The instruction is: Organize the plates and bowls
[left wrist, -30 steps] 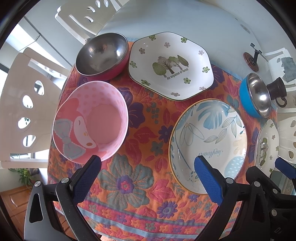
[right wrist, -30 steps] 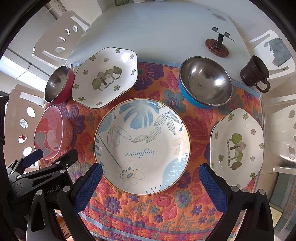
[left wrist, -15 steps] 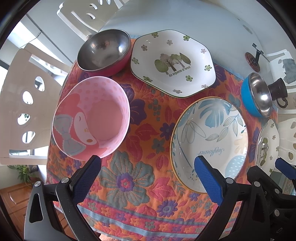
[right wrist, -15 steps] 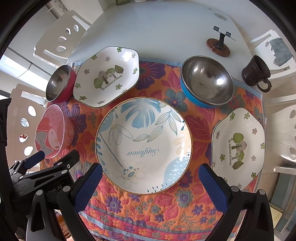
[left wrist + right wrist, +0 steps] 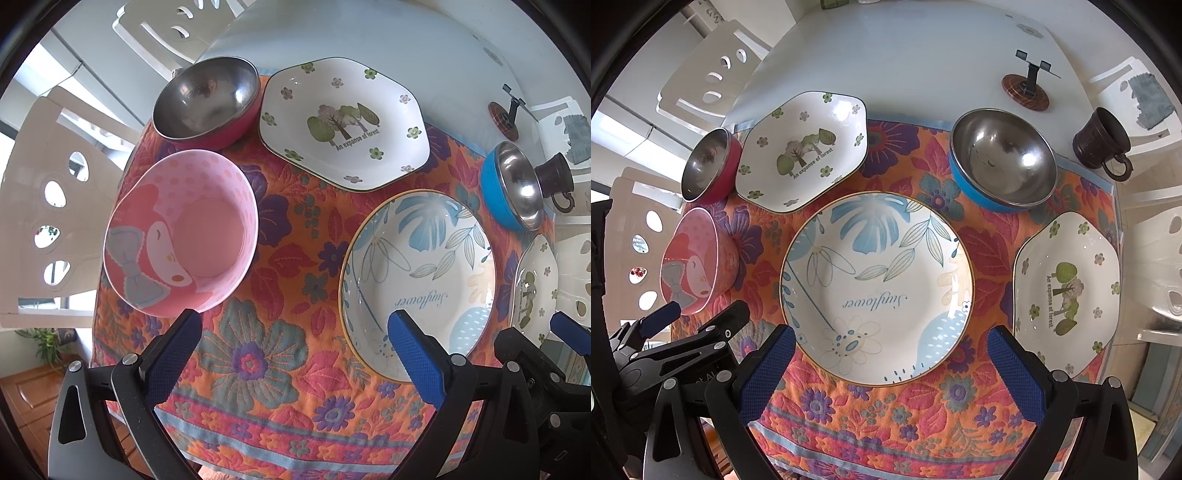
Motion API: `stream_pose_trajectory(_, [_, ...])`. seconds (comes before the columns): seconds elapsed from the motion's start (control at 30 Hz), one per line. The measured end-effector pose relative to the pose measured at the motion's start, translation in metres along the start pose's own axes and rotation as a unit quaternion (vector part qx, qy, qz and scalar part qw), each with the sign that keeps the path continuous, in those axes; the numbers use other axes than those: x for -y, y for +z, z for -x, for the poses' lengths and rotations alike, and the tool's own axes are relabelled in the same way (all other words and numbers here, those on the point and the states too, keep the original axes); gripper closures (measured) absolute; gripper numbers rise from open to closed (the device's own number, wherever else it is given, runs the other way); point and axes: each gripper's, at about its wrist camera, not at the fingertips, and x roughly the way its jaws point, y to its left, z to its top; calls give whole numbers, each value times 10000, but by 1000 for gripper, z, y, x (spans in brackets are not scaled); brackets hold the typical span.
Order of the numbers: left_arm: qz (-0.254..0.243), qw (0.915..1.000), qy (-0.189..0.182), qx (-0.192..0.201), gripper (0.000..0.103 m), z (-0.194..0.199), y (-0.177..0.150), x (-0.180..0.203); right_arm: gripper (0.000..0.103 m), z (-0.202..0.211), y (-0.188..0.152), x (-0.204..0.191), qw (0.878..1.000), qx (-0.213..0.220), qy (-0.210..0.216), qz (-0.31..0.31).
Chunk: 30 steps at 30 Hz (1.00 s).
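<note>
On the floral mat — pink bowl near left, beside the Sunflower plate. My left gripper and right gripper: both wide open, empty. I'd straddle the bowl's rim squarely before closing.

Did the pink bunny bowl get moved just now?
No. The pink bowl keeps its spot beside the red steel bowl on the flowered cloth; only the cameras shifted.

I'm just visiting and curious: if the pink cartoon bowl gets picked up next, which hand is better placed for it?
Probably the left. The left gripper is open with the pink bowl just ahead of one finger, while the right gripper faces the big leaf-pattern plate.
</note>
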Motion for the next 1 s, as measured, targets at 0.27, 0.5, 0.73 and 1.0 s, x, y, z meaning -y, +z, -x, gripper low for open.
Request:
stream_pose_trajectory(0.27, [5, 10000, -5, -4, 2, -1, -3, 1, 0, -1, 1, 1, 10000, -15, 27, -5])
stream_pose_trajectory(0.5, [-22, 10000, -11, -31, 2, -3, -6, 4, 0, -1, 0, 0, 10000, -19, 27, -6])
stream_pose_trajectory(0.73, [-4, 9999, -11, -100, 2, -4, -6, 5, 0, 0, 0, 1, 10000, 10, 20, 86])
stream_pose_trajectory(1.0, [-9, 9999, -9, -106, 2, -5, -4, 6, 0, -2, 2, 1, 9999, -24, 33, 106])
